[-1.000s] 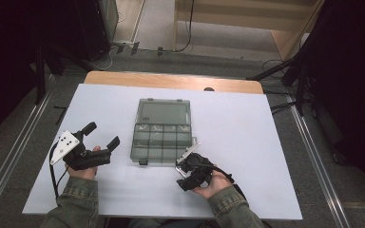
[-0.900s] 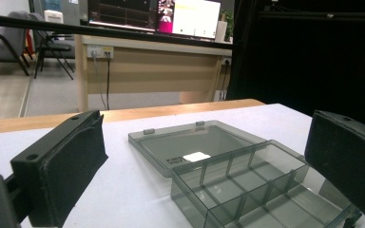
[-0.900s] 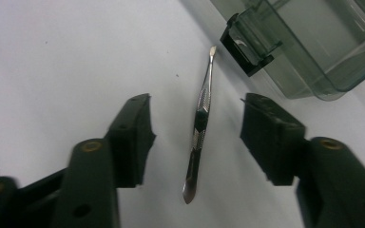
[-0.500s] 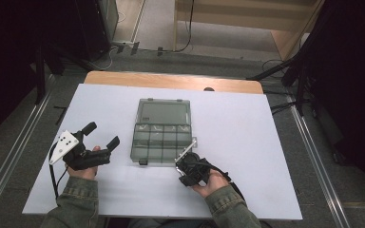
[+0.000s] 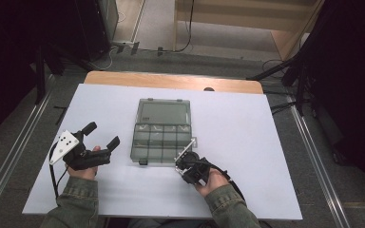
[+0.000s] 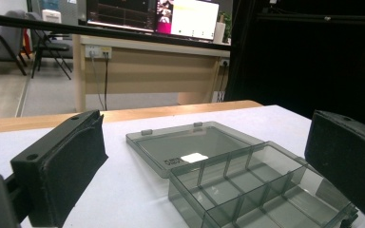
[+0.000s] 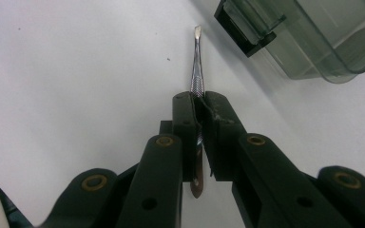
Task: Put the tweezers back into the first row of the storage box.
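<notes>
A smoky grey, see-through organiser box [image 5: 164, 130] is lying on the white counter [image 5: 247, 137], whose far edge is showing pale wood. The right hand-held gripper [image 7: 200, 102], black with brass-coloured rivets, is gripping a silver metal tool [image 7: 197, 71] bearing a knurled band

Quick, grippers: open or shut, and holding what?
Left gripper: open, holding nothing, beside the box.
Right gripper: its jaws have just closed; shut on the metal tool.
</notes>
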`<state>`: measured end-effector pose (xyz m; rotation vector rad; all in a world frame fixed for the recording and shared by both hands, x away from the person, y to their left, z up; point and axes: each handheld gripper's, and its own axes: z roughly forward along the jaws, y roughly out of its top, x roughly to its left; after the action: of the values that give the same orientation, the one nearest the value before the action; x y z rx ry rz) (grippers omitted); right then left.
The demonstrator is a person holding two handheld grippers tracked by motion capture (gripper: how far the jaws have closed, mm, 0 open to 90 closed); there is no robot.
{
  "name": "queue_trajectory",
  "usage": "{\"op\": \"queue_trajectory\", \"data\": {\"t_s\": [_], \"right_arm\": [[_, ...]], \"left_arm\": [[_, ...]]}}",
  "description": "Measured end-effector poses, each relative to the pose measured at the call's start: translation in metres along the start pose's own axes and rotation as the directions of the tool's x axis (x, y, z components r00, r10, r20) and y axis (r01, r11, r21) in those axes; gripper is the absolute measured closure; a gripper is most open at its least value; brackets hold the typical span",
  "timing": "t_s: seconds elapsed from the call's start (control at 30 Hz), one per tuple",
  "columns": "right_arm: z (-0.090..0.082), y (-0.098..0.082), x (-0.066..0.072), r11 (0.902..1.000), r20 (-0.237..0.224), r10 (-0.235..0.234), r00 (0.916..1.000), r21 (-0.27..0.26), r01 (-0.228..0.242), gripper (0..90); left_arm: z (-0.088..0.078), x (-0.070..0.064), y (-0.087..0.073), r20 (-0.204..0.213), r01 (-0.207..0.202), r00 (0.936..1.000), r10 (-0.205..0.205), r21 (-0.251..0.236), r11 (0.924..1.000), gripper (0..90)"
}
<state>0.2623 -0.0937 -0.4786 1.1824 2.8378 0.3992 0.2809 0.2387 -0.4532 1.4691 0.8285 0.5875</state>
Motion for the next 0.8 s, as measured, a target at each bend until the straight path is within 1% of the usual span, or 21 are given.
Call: {"op": "queue_trajectory", "data": {"t_s": [0.1, 0.17, 0.27, 0.43, 0.57, 0.6, 0.63, 0.8], "right_arm": [[0.000, -0.001, 0.000, 1.0000, -0.010, -0.002, 1.0000, 0.004, 0.003, 85.6], [-0.001, -0.001, 0.000, 0.9999, -0.011, -0.008, 0.9999, 0.010, 0.009, 85.7], [-0.001, -0.001, 0.001, 0.9999, -0.011, -0.005, 0.9999, 0.012, 0.005, 85.7], [-0.002, -0.001, 0.003, 0.9999, -0.020, -0.015, 0.9997, 0.003, 0.015, 85.7], [-0.006, -0.001, 0.003, 0.9996, -0.016, -0.029, 0.9994, -0.001, 0.029, 86.0], [-0.007, 0.000, 0.003, 0.9994, -0.014, -0.033, 0.9994, -0.006, 0.033, 87.3], [-0.011, 0.001, 0.003, 0.9992, -0.009, -0.038, 0.9992, -0.013, 0.038, 87.3], [-0.015, 0.003, 0.002, 0.9989, -0.003, -0.042, 0.9991, -0.019, 0.042, 87.3]], "left_arm": [[0.000, 0.000, 0.000, 0.001, -0.001, 1.0000, 0.001, 0.000, 1.0000, 0.0], [0.000, 0.000, 0.000, 0.001, -0.001, 1.0000, 0.001, 0.000, 1.0000, 0.0], [0.000, 0.000, 0.000, 0.002, 0.000, 1.0000, 0.000, 0.001, 1.0000, 0.0], [0.001, 0.000, 0.000, 0.004, 0.001, 1.0000, -0.001, 0.002, 1.0000, 0.0], [0.001, 0.000, 0.000, 0.003, 0.002, 1.0000, -0.002, 0.002, 1.0000, 0.0], [0.001, 0.000, 0.000, 0.003, 0.002, 1.0000, -0.002, 0.002, 1.0000, 0.0], [0.001, 0.000, 0.000, 0.003, 0.002, 1.0000, -0.002, 0.002, 1.0000, 0.0], [0.001, 0.000, 0.000, 0.003, 0.001, 1.0000, -0.001, 0.001, 1.0000, 0.0]]}}
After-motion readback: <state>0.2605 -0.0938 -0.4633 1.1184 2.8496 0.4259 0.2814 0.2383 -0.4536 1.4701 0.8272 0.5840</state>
